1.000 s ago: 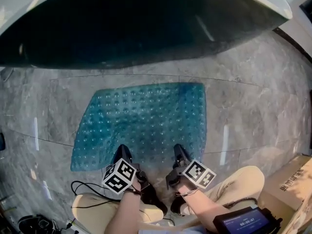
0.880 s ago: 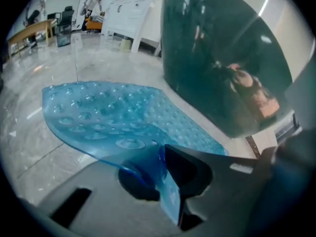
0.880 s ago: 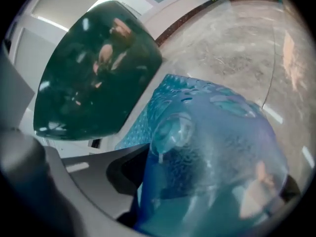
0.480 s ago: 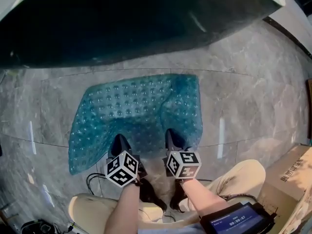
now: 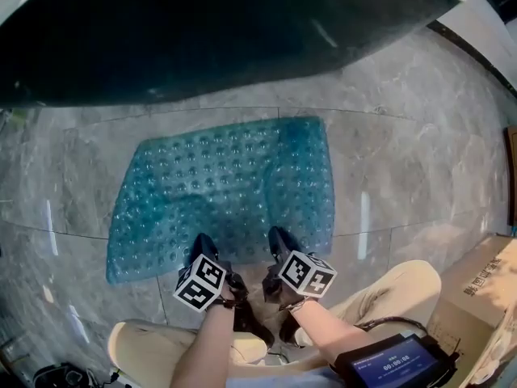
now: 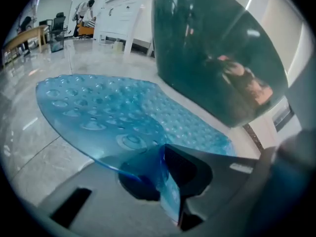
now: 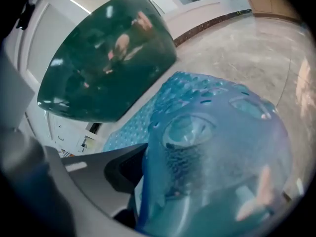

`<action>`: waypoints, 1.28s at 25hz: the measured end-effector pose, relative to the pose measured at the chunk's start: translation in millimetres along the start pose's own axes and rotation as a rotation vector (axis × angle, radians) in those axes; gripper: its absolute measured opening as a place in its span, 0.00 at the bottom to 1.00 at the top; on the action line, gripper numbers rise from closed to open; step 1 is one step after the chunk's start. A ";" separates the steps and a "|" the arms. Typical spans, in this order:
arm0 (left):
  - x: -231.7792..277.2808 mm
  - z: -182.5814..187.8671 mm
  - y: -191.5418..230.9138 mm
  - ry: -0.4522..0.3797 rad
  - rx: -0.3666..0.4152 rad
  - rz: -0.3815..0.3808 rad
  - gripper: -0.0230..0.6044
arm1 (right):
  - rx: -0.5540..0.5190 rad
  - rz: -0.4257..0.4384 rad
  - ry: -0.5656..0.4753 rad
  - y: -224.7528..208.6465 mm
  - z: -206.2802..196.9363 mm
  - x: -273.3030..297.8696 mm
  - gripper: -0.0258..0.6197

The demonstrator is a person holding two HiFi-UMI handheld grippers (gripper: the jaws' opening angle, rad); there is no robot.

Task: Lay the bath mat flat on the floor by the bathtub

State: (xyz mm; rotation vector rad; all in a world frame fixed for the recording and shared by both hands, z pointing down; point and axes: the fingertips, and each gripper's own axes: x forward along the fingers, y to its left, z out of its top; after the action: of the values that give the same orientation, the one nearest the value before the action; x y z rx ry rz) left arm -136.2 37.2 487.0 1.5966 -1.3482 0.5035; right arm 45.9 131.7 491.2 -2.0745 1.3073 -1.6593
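Observation:
A translucent blue bath mat (image 5: 218, 192) with round suction bumps lies on the marble floor beside the dark green bathtub (image 5: 202, 31). A raised fold runs up its right side. At the mat's near edge my left gripper (image 5: 202, 245) is shut on the rim; in the left gripper view the mat (image 6: 113, 107) spreads away from the pinched edge at the left gripper (image 6: 163, 157). My right gripper (image 5: 277, 237) holds the near edge further right. Its jaws have just been opening, and the mat (image 7: 217, 147) still lies between them at the right gripper (image 7: 143, 177), hiding one jaw.
The person's knees (image 5: 404, 289) rest on the floor just behind the grippers. A cardboard box (image 5: 485, 297) stands at the right, a small screen (image 5: 392, 366) sits at the bottom, and cables (image 5: 56, 374) lie at the bottom left. The tub (image 6: 212, 53) bounds the far side.
The mat's right side has buckled into a raised fold, and the mat has shifted a little left. The right gripper has rolled and both grippers have dropped toward the floor.

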 end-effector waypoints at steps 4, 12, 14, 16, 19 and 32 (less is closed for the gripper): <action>4.8 -19.7 10.5 0.027 -0.049 -0.032 0.55 | -0.005 -0.035 0.044 -11.1 -18.4 0.0 0.35; -25.3 -49.0 35.7 0.112 -0.067 0.058 0.85 | 0.171 -0.034 0.312 5.0 -96.5 -16.5 0.59; -42.5 -53.8 49.9 0.115 -0.123 0.071 0.85 | 0.163 -0.017 0.425 21.4 -136.4 -30.1 0.60; -55.8 -43.9 54.5 0.071 -0.141 0.062 0.83 | 0.090 0.030 0.486 42.1 -158.0 -39.6 0.60; -63.4 -3.8 46.6 -0.055 -0.081 0.012 0.69 | -0.232 0.190 0.431 91.1 -144.0 -28.3 0.50; -89.5 161.6 48.9 -0.513 0.125 0.081 0.05 | -1.081 0.629 0.156 307.6 -60.6 52.2 0.05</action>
State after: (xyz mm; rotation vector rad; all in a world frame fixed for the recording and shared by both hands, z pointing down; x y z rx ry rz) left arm -249.9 -50.1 360.5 1.8579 -1.7945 0.2325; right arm -164.4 -67.1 359.8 -1.5280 2.9513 -0.8796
